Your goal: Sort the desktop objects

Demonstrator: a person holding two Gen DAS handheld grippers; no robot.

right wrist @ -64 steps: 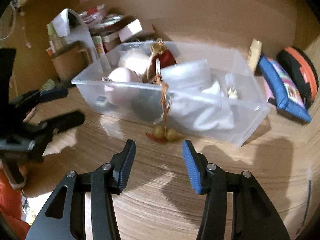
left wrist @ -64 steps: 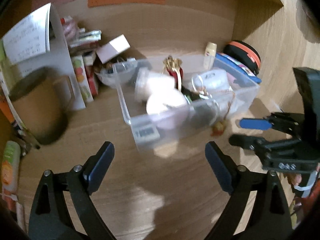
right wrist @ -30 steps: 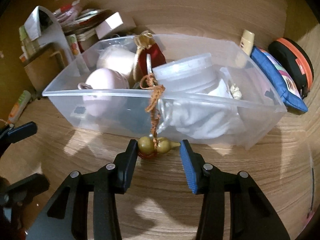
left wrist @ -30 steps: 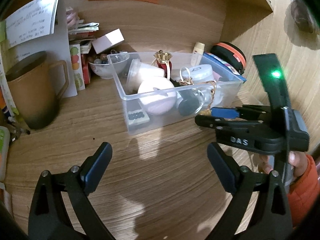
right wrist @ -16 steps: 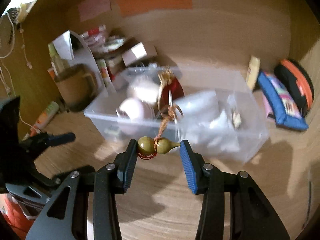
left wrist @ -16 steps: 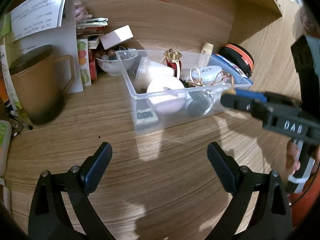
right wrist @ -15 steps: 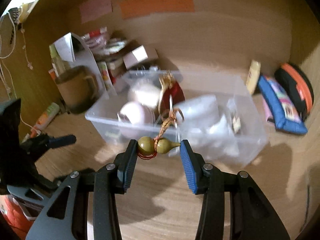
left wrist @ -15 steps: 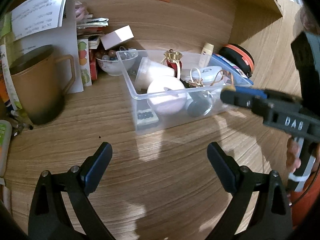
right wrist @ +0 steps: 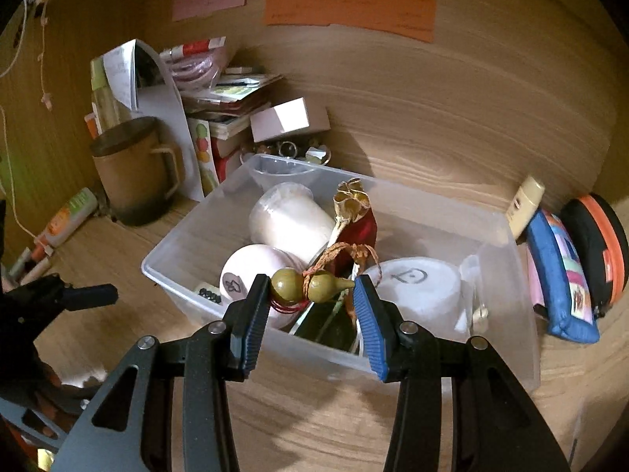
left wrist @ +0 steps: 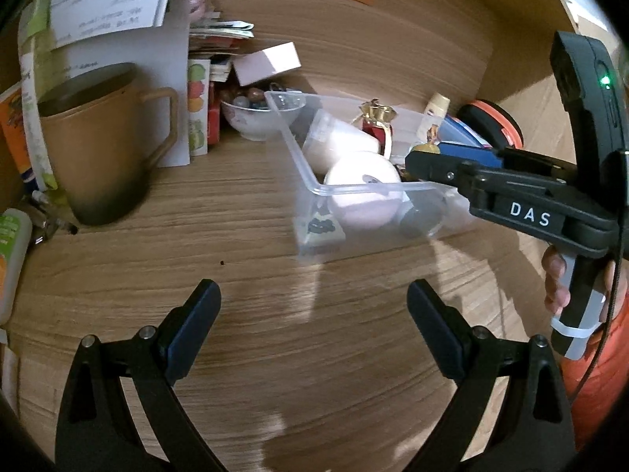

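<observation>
Gourd charm [right wrist: 312,285]: olive double-gourd w/ orange cord, lying sideways, pinched end-to-end btwn R fingers; held above front edge of clear bin.
R gripper [right wrist: 310,306]: closed down on the gourd, blue pads touching both ends; in L wrist view it reaches in from the right over the bin [left wrist: 428,157].
Cord: runs from gourd back into the bin, tangled near red pouch [right wrist: 355,232].
Clear bin [right wrist: 507,275]: on wood desk; holds white jar [right wrist: 289,220], pinkish round case [right wrist: 251,271], white lidded tub [right wrist: 416,287].
L gripper [left wrist: 314,314]: fingers spread wide, holding nothing, low over bare desk in front of bin.
Left of bin: brown mug [right wrist: 131,165], small bowl of beads [left wrist: 255,118].
Right of bin: blue pouch [right wrist: 558,275], black/orange case [right wrist: 597,247].
</observation>
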